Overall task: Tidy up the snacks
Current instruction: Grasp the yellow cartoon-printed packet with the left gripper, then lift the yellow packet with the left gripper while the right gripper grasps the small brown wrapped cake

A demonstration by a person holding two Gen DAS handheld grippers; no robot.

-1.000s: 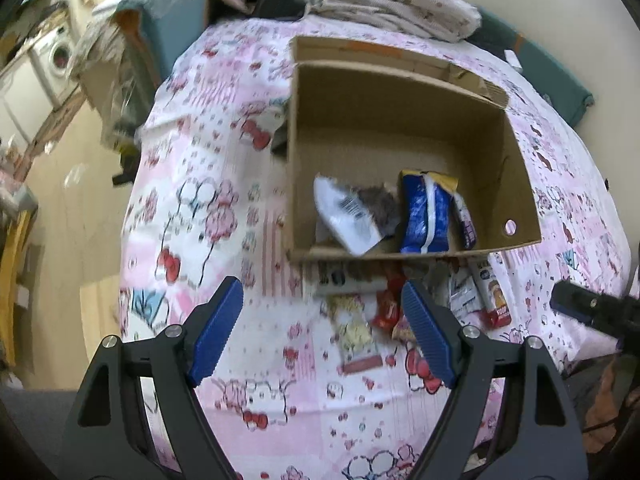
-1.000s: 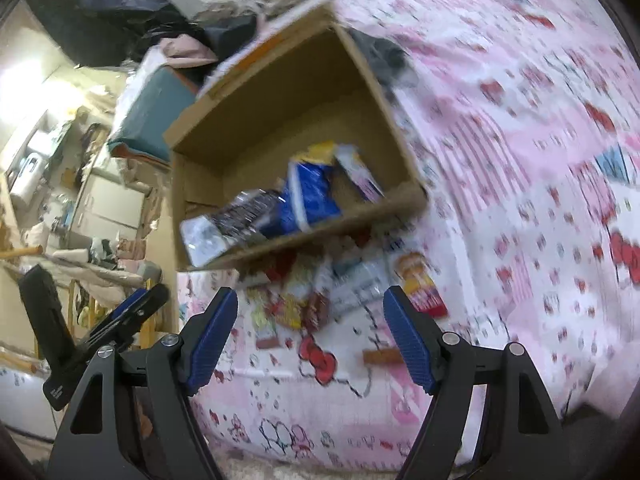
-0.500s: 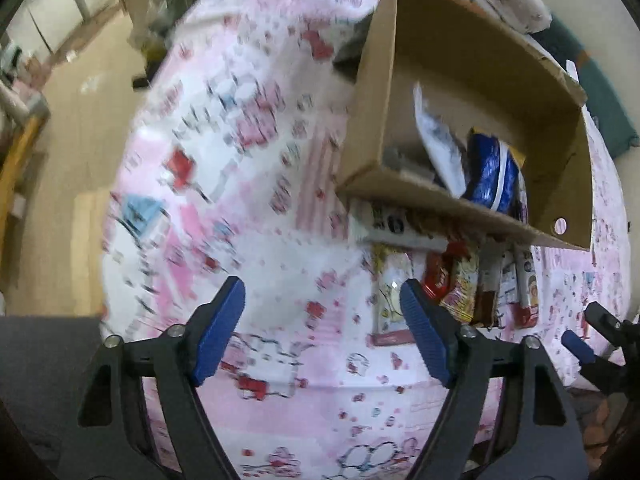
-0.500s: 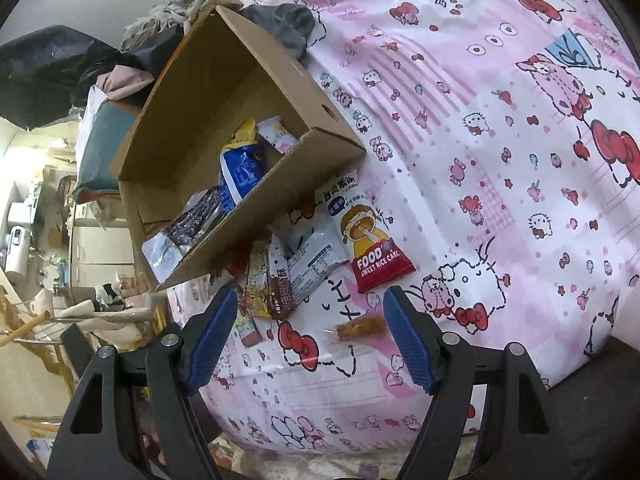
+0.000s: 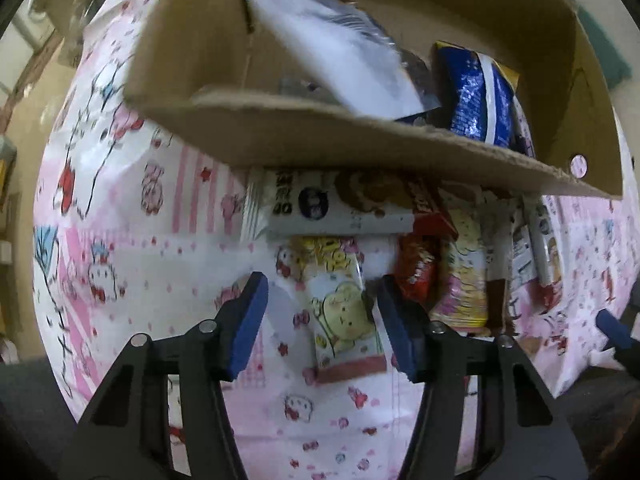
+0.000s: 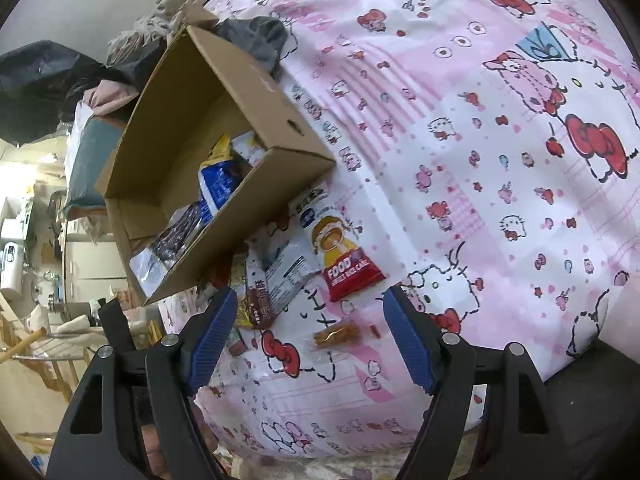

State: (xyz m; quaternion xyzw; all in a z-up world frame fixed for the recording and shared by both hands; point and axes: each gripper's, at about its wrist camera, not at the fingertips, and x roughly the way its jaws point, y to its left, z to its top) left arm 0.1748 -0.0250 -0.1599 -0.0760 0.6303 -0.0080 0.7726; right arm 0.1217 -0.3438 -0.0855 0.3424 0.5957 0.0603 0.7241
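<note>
Yellow snack packet [image 5: 344,312] flat on the bedsheet [image 5: 160,280] between the left tool's [image 5: 318,320] spread-apart fingers

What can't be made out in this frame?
- Left wrist view: the white bag in the cardboard box is motion-blurred; print unreadable.
- Left wrist view: the box's near wall covers the top of the white snack pack.
- Right wrist view: the left gripper is cut off behind the right gripper; state unclear there.

The cardboard box [image 5: 360,148] front wall hides the white packet's [image 5: 340,204] top.
</note>
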